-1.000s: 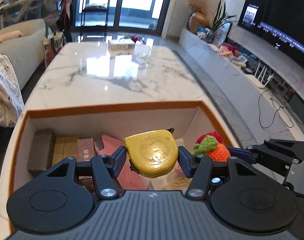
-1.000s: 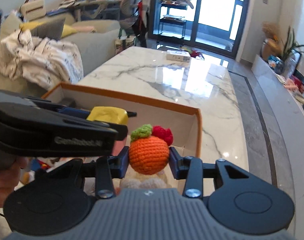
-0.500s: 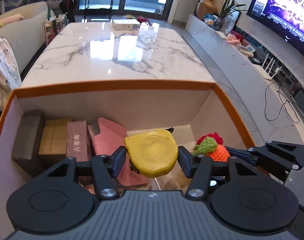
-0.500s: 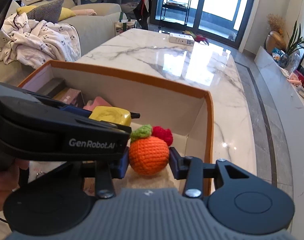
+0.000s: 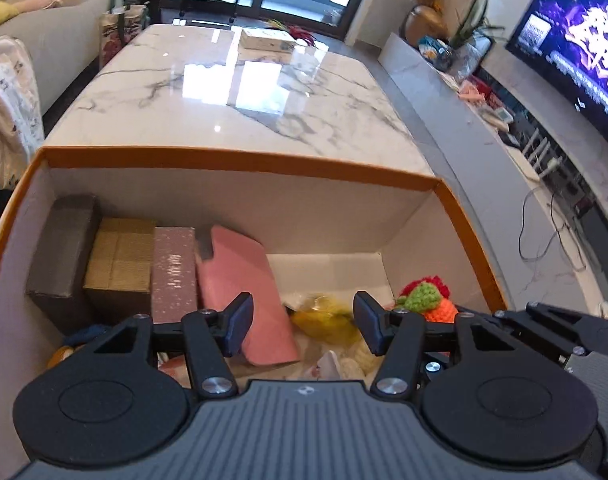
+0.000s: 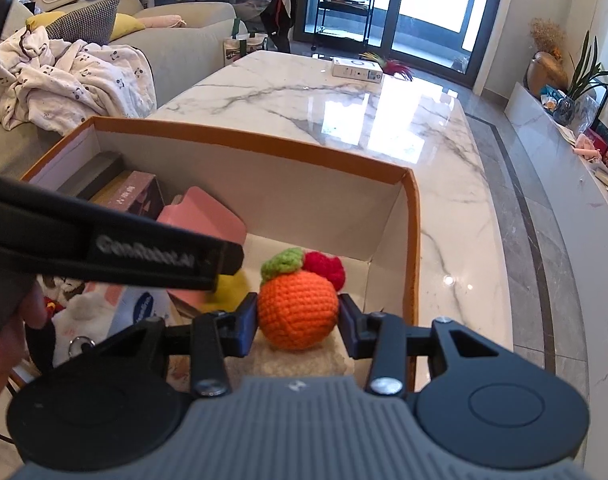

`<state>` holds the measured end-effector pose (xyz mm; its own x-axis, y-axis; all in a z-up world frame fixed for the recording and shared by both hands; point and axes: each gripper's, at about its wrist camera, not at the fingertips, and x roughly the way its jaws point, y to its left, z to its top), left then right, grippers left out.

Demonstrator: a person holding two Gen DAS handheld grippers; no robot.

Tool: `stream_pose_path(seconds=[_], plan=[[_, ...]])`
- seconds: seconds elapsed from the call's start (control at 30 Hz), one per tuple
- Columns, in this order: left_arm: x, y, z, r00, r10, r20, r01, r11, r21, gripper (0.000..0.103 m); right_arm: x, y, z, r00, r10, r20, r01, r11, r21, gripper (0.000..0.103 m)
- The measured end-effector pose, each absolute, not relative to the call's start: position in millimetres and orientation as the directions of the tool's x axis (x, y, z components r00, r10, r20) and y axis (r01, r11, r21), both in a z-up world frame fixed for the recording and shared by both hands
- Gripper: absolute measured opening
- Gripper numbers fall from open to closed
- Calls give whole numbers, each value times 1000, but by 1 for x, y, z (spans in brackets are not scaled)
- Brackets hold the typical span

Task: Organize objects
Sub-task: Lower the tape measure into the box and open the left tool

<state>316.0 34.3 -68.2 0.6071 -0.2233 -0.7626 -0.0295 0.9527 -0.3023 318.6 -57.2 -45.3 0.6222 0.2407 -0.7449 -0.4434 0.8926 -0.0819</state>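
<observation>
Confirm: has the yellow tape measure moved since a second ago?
Yes. The tape measure has dropped from the left gripper into the box, beside the pink case.

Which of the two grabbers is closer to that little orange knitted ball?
Right. The right gripper has the orange crochet ball clamped between its fingers, over the open box. The left gripper hangs open beside it, nothing between its fingers, the ball off to its right.

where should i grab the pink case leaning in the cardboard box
Probably by its upper edge, coming down from above. The pink case stands tilted, seemingly leaning on the glittery box, so its thin edge faces up and should fit between the pads. The glittery box blocks one broad face, and clutter crowds its lower end.
</observation>
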Motion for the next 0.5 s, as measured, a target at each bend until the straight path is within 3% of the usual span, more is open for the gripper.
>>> stream_pose_path(seconds=[0.5], plan=[[289, 43, -34, 678, -151, -719, -10, 977, -215, 65, 321, -47, -40, 624, 244, -743, -436, 897, -71, 47]])
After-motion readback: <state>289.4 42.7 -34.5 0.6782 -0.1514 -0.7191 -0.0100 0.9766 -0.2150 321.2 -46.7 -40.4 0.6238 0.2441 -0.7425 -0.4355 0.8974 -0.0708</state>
